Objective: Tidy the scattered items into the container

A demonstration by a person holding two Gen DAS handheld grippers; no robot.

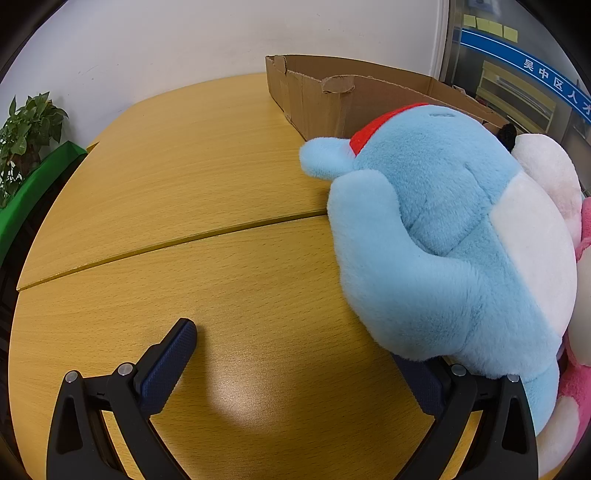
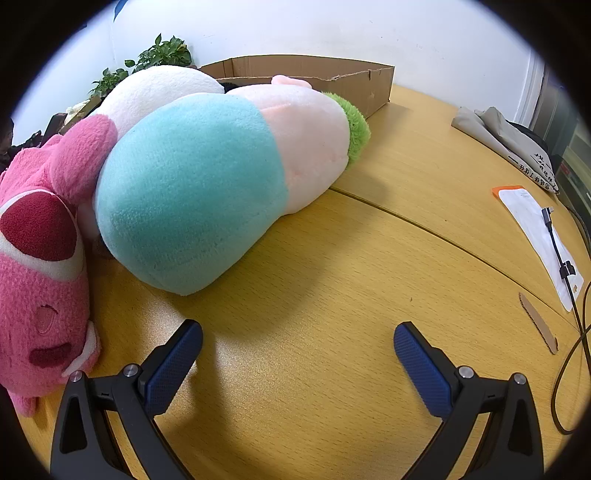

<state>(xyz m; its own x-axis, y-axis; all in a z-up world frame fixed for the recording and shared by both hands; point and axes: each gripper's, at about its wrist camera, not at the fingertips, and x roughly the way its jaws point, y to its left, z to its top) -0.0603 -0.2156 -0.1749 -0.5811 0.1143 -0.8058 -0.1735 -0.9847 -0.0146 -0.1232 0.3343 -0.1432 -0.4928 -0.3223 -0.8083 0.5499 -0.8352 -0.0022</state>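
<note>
a: where are the toys?
b: heaped on the surface (image 2: 332, 295) in front of the cardboard box (image 2: 369, 85). both hand-held grippers are spread apart and empty: left hand-held gripper (image 1: 295, 358) beside the blue plush (image 1: 443, 229), right hand-held gripper (image 2: 298, 339) near the teal-and-pink plush (image 2: 207, 177).
a: advice?
b: pinch a limb or fold, not the round belly, then lift over the box wall.

**Readable text: not much, just two spots**

Left wrist view has a blue band (image 1: 517, 55) across the glass at the top right, with white Chinese characters "吴中区人" before it runs out of frame. Yellow sticky notes (image 1: 489, 26) above it look blank from here.

Right wrist view shows a grey bag (image 2: 509, 144) on the table's far right with black Chinese print, too small and skewed to read.
</note>
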